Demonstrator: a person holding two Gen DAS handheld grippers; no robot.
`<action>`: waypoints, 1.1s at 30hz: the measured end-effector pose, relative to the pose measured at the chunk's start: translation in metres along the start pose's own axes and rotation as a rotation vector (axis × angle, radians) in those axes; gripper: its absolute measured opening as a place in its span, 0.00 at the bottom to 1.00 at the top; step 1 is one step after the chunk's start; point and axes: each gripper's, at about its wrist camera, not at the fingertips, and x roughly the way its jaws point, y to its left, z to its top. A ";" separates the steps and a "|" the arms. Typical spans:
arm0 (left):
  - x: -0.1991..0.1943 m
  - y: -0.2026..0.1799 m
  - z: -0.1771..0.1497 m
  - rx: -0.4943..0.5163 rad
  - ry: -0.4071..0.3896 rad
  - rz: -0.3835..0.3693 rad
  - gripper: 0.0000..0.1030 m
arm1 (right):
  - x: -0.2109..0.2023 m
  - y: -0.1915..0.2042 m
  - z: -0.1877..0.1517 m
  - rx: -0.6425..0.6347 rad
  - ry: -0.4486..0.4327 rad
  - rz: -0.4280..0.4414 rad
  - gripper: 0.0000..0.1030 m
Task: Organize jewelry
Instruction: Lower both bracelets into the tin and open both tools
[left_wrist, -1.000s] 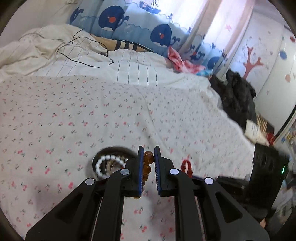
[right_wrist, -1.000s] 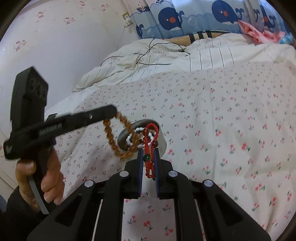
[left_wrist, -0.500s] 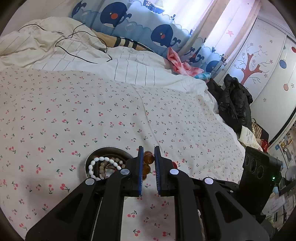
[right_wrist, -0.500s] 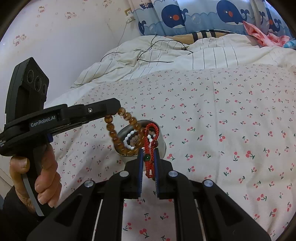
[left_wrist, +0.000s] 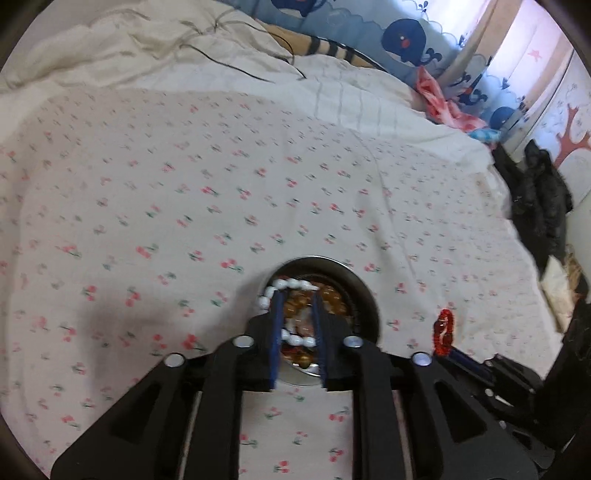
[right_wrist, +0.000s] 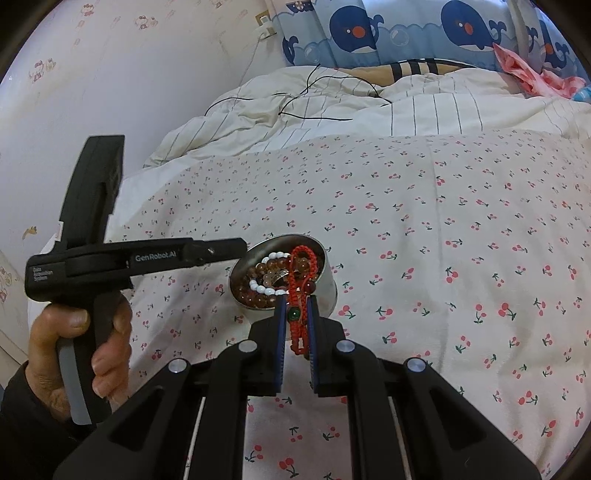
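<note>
A round metal tin (left_wrist: 360, 286) (right_wrist: 327, 295) sits on the cherry-print bedspread. Inside it lie a white bead bracelet (left_wrist: 286, 284) (right_wrist: 264, 290) and an amber bead bracelet (left_wrist: 330, 295) (right_wrist: 251, 295). My left gripper (left_wrist: 297, 301) (right_wrist: 236, 248) hangs just over the tin's left rim. Its jaws are opening and no bead is pressed between the pads; the amber beads lie loose below them. My right gripper (right_wrist: 295, 306) is shut on a red braided bracelet (right_wrist: 300, 280) (left_wrist: 443, 332) with a green bead, held just in front of the tin.
A person's hand (right_wrist: 74, 350) grips the left tool's handle. A rumpled striped duvet (right_wrist: 332, 107) with a black cable lies at the head of the bed. Whale-print pillows (right_wrist: 406, 29) stand behind it. Dark clothing (left_wrist: 535, 199) hangs past the bed's right edge.
The left gripper sank and tipped down over the tin and its jaws parted. The amber bracelet that hung from it now lies in the tin. The right gripper stayed still with the red bracelet.
</note>
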 end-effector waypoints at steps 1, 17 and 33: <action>-0.002 0.000 0.000 0.001 -0.004 0.010 0.31 | 0.001 0.001 0.001 -0.006 0.002 -0.002 0.11; -0.036 0.003 0.004 0.030 -0.146 0.191 0.68 | 0.059 0.033 0.029 -0.116 0.074 -0.062 0.11; -0.052 -0.007 0.001 0.076 -0.220 0.241 0.79 | 0.038 0.028 0.010 -0.095 0.035 -0.115 0.51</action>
